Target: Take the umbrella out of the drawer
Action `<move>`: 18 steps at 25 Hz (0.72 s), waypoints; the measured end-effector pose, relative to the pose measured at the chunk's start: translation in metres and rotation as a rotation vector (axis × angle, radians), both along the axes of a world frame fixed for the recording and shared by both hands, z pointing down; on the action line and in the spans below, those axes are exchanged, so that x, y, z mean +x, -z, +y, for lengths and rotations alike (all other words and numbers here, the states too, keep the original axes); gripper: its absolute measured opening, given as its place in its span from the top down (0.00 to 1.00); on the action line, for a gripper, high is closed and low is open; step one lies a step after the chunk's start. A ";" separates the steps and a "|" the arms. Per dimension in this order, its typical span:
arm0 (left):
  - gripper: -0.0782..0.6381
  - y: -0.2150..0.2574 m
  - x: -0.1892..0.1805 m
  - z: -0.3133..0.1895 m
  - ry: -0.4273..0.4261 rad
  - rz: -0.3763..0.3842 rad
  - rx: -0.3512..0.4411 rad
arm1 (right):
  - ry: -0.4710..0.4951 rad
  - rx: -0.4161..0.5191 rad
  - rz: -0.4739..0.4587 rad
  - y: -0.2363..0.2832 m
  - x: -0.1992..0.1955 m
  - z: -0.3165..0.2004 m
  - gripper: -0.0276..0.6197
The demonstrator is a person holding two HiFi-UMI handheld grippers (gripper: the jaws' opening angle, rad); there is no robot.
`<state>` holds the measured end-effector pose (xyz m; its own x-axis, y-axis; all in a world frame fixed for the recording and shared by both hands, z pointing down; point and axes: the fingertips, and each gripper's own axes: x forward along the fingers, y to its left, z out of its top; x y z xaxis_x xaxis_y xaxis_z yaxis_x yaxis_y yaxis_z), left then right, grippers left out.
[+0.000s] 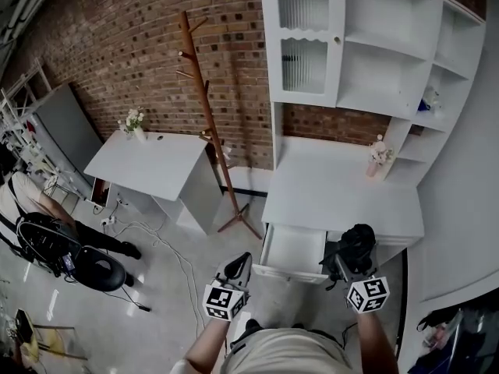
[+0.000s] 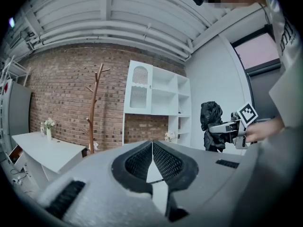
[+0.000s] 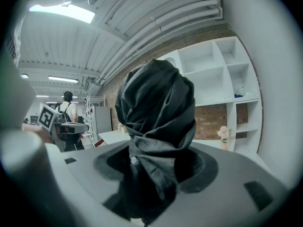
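The right gripper (image 3: pixel 156 167) had its jaws clenched on the black folded umbrella (image 3: pixel 156 103). The umbrella stood up out of the jaws, bunched and wrinkled, lifted in the air by the front edge of the white desk (image 1: pixel 335 185). Under it the drawer (image 1: pixel 292 249) hung open, drawn out from that front edge. The left gripper (image 2: pixel 152 150) hovered off the drawer's left end, its jaws pressed together on nothing.

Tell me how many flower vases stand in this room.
2. One vase stands on the left table, at its far edge; the other vase on the desk, beside the shelves. More may be hidden.
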<state>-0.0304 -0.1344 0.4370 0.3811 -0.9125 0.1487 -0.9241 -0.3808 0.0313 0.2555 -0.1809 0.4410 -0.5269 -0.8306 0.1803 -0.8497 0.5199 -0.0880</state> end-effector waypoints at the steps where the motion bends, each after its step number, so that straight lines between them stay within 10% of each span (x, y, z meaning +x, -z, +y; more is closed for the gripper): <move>1: 0.85 0.001 -0.002 -0.001 -0.002 0.001 0.000 | -0.006 0.005 0.003 0.001 -0.001 0.000 0.53; 18: 0.85 0.003 -0.034 -0.001 -0.008 0.025 0.005 | -0.027 -0.001 0.010 0.003 -0.025 0.006 0.53</move>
